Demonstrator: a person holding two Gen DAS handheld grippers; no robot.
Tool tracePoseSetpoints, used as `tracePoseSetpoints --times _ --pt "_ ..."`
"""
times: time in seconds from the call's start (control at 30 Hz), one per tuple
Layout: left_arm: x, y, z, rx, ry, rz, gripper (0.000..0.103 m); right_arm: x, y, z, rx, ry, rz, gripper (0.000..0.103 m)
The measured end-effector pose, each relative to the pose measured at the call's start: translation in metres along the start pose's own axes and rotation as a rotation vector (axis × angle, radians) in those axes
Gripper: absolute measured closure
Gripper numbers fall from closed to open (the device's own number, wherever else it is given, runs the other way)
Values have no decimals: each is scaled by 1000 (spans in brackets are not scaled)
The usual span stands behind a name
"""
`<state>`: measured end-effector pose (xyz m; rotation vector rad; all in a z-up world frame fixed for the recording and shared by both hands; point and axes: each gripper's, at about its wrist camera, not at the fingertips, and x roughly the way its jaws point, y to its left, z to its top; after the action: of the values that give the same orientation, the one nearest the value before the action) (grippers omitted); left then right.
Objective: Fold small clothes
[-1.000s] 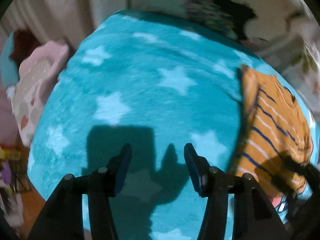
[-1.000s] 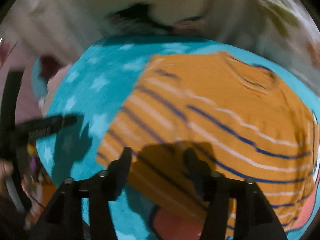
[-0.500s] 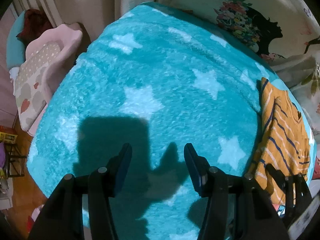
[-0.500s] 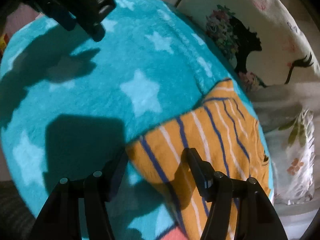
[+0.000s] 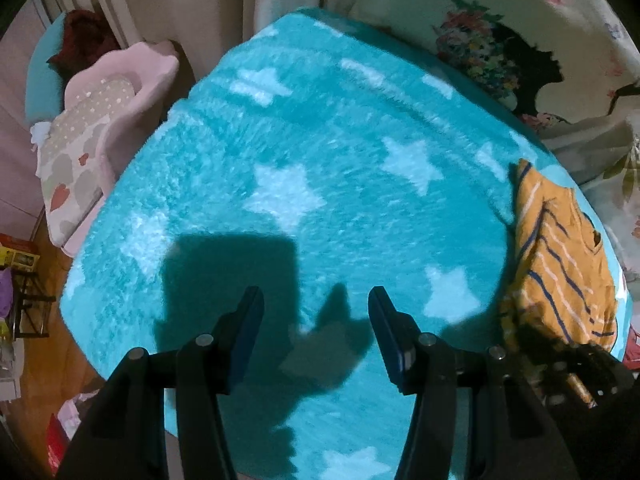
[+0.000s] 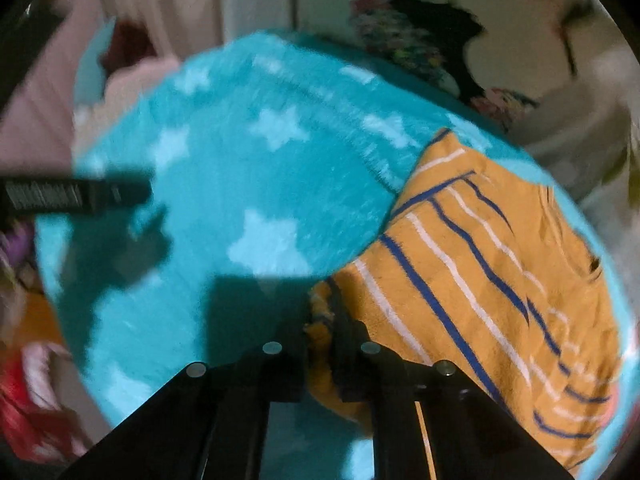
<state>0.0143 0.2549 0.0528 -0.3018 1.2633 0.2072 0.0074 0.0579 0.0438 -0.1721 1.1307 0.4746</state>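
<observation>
An orange shirt with blue and white stripes lies on the right side of a teal star-patterned blanket. My right gripper is shut on the shirt's near left corner, with bunched cloth between the fingers. In the left wrist view the shirt lies at the far right edge. My left gripper is open and empty above the bare blanket, well left of the shirt. The left gripper also shows at the left edge of the right wrist view.
A pink cushioned seat stands off the blanket's far left. A floral sheet lies behind the blanket. Wooden floor with clutter shows at the left, below the blanket's edge.
My right gripper has closed on the shirt's near corner; half a second ago it was open over that corner. My left gripper stays open and has barely moved.
</observation>
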Motion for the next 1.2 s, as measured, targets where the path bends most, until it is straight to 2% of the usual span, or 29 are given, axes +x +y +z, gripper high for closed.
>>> tracePoseSetpoints --times 0.1,0.2,0.3,0.4,0.47,0.57,0.67,0.77,0.83,0.9,1.03,1.1,1.2 --pt "-16 -24 -7 15 -20 -6 47 -44 -45 -3 174 -104 107 94" --pt "-27 -58 -16 55 -36 -12 46 -92 -110 -17 372 -224 190 94" --pt "-35 -103 -29 114 -45 -41 46 -141 -197 -71 613 -344 213 95" --pt "-37 -150 -43 185 -47 -74 46 -163 -260 -146 783 -369 156 95" --pt "-35 -185 -56 246 -43 -100 46 -159 -288 -197 897 -327 146 95" --pt "-28 -229 -75 320 -22 -141 46 -142 -309 -255 1014 -267 135 95" --pt "-19 -272 -94 398 1 -193 46 -134 -317 -279 1071 -265 187 95" --pt "-11 -308 -114 474 4 -222 46 -138 -312 -270 1006 -266 177 95" --pt "-6 -327 -127 514 1 -202 46 -141 -311 -263 972 -270 173 95" --pt "-3 -335 -138 539 -2 -188 46 -150 -316 -279 973 -281 171 95" --pt "12 -339 -162 535 82 -223 46 -163 -327 -295 986 -281 163 95" --pt "19 -341 -172 544 83 -213 45 -164 -330 -303 983 -262 145 95" --pt "18 -341 -173 530 76 -207 45 -149 -332 -306 935 -178 145 93"
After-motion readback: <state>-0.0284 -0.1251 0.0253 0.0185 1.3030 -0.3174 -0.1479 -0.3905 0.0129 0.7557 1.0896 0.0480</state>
